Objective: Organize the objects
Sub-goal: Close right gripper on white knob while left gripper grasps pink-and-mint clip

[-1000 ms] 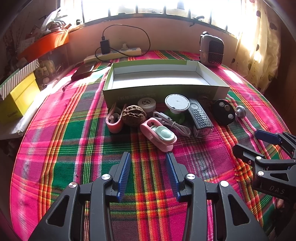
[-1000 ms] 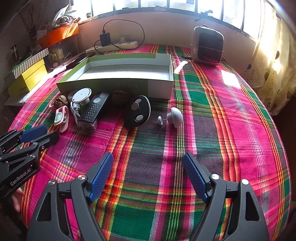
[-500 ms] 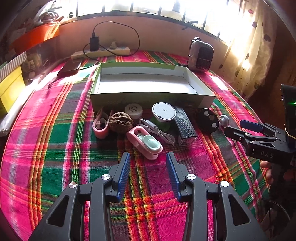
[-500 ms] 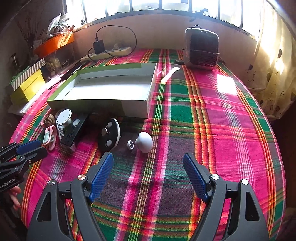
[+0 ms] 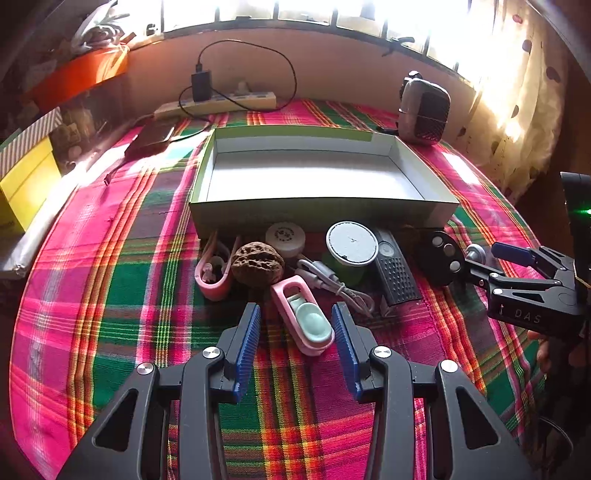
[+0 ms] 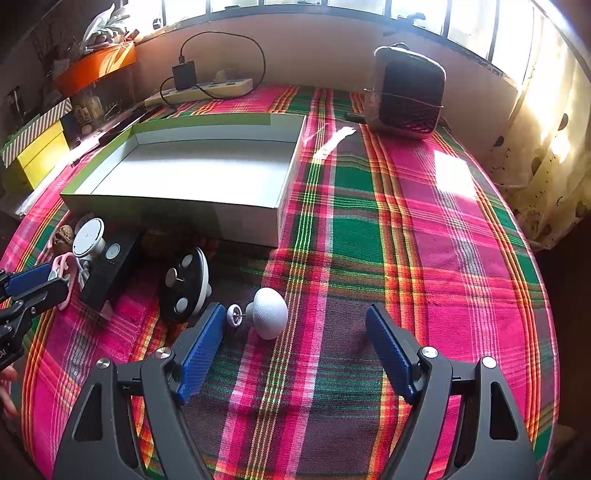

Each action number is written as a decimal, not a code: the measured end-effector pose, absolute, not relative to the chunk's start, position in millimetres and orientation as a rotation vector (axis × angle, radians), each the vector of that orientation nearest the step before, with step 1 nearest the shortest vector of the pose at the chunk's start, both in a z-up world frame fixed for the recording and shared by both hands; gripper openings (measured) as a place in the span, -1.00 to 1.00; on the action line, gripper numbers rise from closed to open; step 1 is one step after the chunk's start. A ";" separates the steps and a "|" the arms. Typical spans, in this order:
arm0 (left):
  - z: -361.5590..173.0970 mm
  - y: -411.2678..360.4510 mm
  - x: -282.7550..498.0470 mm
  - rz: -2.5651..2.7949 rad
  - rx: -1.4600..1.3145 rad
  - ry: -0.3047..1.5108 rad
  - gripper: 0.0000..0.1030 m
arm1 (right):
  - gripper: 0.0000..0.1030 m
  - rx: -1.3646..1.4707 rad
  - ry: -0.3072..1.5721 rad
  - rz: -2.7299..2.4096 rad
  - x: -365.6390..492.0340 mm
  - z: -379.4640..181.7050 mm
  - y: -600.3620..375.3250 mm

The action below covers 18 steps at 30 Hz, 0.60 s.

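Plaid cloth (image 6: 369, 229) over table, window (image 5: 332, 7) behind; L gripper (image 5: 295, 328), R gripper (image 6: 295, 332) both spread.

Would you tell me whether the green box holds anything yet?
Empty. The green box shows only its bare pale floor in both views; the small items lie outside on the cloth.

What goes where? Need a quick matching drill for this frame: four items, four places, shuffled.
Items:
1. pink clip
2. white knob
3. walnut
4. heater

Places:
A. far end of the table, by the window wall
B. between the left tool's open fingers
C. just ahead of the right tool, nearer its left finger
D. beside the pink tweezers, before the box

Pairs: 1-B, 2-C, 3-D, 4-A
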<state>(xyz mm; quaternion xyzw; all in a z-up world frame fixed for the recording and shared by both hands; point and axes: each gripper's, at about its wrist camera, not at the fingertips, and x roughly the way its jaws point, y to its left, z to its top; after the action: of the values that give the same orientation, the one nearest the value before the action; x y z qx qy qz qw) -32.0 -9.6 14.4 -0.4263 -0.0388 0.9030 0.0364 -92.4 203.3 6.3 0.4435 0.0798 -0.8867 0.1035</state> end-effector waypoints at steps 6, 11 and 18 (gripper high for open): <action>10.0 -21.1 -29.4 2.798 -1.331 -0.096 -0.26 | 0.52 1.322 0.192 -2.622 -92.7 5.4 206.3; 7.5 -26.5 -31.4 2.807 -1.348 -0.088 -0.26 | 0.52 1.325 0.164 -2.639 -92.0 4.9 206.2; 5.8 -26.4 -33.9 2.811 -1.333 -0.053 -0.26 | 0.52 1.333 0.151 -2.658 -91.6 5.1 204.8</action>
<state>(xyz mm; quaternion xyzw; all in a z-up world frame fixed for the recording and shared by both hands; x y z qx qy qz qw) -33.9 -26.4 5.8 -0.4283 -0.0170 0.9033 0.0153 -91.6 204.8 5.1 0.4462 0.0505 -0.8897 0.0823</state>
